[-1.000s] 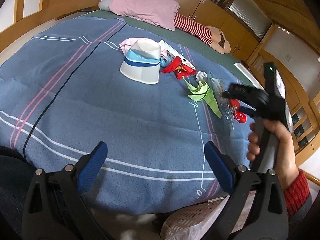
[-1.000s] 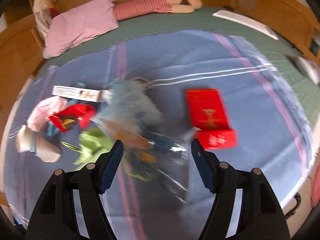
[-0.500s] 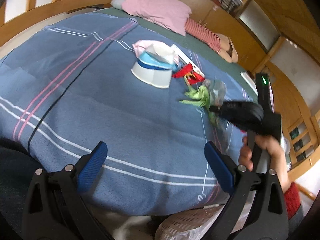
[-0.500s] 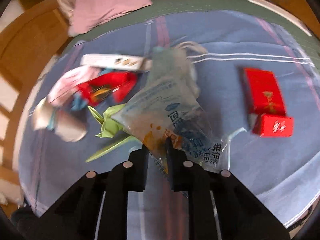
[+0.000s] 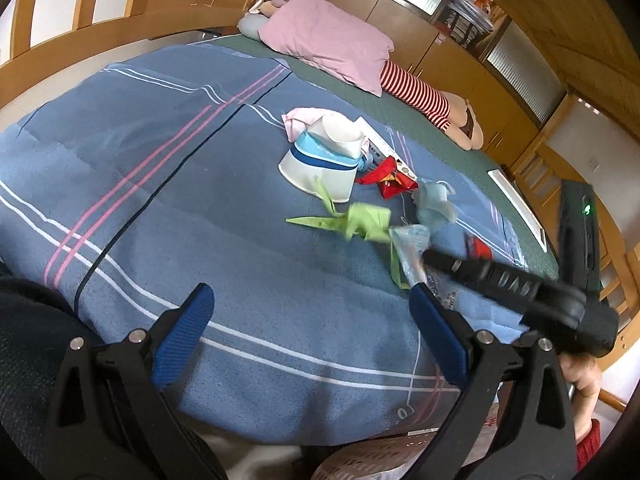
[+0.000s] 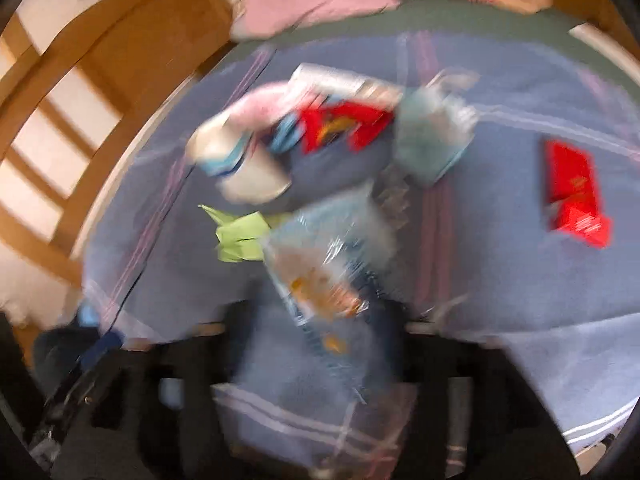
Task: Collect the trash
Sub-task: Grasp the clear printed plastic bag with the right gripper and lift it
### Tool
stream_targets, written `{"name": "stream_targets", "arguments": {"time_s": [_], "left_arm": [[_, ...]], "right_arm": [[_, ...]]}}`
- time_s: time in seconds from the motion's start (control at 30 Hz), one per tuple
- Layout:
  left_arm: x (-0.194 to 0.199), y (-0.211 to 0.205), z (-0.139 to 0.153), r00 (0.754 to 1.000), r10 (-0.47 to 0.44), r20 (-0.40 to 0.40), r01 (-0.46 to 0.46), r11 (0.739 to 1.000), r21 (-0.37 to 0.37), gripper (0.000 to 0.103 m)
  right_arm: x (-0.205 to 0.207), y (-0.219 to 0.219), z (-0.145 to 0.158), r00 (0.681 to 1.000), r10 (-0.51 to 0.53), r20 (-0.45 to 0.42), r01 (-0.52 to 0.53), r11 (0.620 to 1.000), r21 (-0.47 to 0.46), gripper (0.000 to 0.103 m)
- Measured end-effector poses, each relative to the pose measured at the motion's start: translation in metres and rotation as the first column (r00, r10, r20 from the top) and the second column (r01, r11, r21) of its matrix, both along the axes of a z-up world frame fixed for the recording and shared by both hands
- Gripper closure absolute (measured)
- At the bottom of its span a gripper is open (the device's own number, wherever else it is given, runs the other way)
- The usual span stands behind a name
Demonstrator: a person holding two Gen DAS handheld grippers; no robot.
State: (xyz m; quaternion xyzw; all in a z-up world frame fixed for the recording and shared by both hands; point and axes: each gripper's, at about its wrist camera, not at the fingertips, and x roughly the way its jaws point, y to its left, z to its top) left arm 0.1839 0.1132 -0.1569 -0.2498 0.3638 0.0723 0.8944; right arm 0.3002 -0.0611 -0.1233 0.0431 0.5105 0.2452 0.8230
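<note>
The left gripper (image 5: 312,336) points down with its blue fingers (image 5: 182,336) wide apart and nothing between them. The right gripper (image 5: 420,264) is held in a hand (image 5: 582,376) with a red sleeve (image 5: 588,446). Its jaws are opening.

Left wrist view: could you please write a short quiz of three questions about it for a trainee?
1. True or false: the left gripper is open, with nothing between its fingers.
2. Which colour is the pillow? A green, B pink, C white.
3. Fill in: the crumpled paper between the cup and the plastic bag is ___.
Key: 1 true; 2 B; 3 green.
</note>
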Motion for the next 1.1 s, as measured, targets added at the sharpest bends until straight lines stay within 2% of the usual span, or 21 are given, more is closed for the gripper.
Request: {"name": "stream_targets", "arguments": {"time_s": [0.07,0.17,0.23,0.27,0.3,0.37,0.4,0.47,0.57,0.77,0.83,1.0,1.1], "left_arm": [[0.001,0.0,-0.001,1.0,-0.002,-0.001,0.002,1.0,0.003,0.005],[0.001,0.0,-0.002,1.0,-0.001,-0.003,0.001,1.0,0.004,0.005],[0.0,0.001,-0.002,1.0,0.001,-0.002,-0.001,1.0,0.001,0.005],[0.001,0.002,-0.002,1.0,0.001,-0.002,-0.001,1.0,0.0,0.005],[0.001,0.002,-0.002,1.0,0.001,-0.002,-0.001,1.0,0.001,0.005],[0.002,0.001,-0.002,1.0,0.0,-0.005,0.0,1.0,0.004,0.005],[0.002,0.002,-0.002,1.0,-0.001,-0.006,0.001,1.0,0.004,0.005],[0.002,0.002,-0.003,1.0,-0.001,-0.006,0.001,1.0,0.003,0.005],[0.002,0.003,-0.003,1.0,0.002,-0.004,-0.002,1.0,-0.003,0.005],[-0.003,0.011,-0.001,0.999,0.024,0.04,-0.022,0.998,-0.051,0.005],[-0.004,0.013,0.0,0.998,0.029,0.047,-0.026,0.998,-0.062,0.005],[0.014,0.014,-0.003,1.0,-0.011,0.004,0.011,0.998,-0.069,0.005],[0.04,0.012,-0.007,0.997,-0.029,-0.065,0.026,0.999,-0.043,0.005]], "right_arm": [[0.007,0.0,0.003,0.999,-0.043,0.034,0.043,0.999,-0.018,0.031],[0.016,0.003,-0.005,0.998,-0.071,0.003,0.071,0.997,-0.027,0.031],[0.021,0.011,-0.016,0.996,-0.09,-0.009,0.089,0.992,-0.091,0.031],[0.025,0.014,-0.023,0.994,-0.103,-0.025,0.099,0.987,-0.124,0.034],[0.027,0.016,-0.031,0.993,-0.109,-0.042,0.103,0.985,-0.137,0.038],[0.026,0.018,-0.04,0.993,-0.112,-0.041,0.104,0.981,-0.165,0.058],[0.025,0.02,-0.042,0.993,-0.108,-0.037,0.1,0.981,-0.167,0.063],[0.024,0.017,-0.042,0.993,-0.106,-0.047,0.098,0.986,-0.133,0.081],[0.022,0.011,-0.04,0.991,-0.1,-0.089,0.093,0.992,-0.081,0.091],[0.0,0.019,-0.036,0.994,0.019,-0.105,-0.028,0.996,-0.081,0.093],[-0.01,0.012,-0.031,0.992,0.059,-0.116,-0.06,0.998,-0.013,0.095],[-0.026,-0.016,-0.003,1.0,-0.006,-0.024,0.008,0.996,0.083,0.095],[-0.03,-0.044,0.011,0.997,-0.082,0.01,0.08,0.987,0.138,0.095]]}}
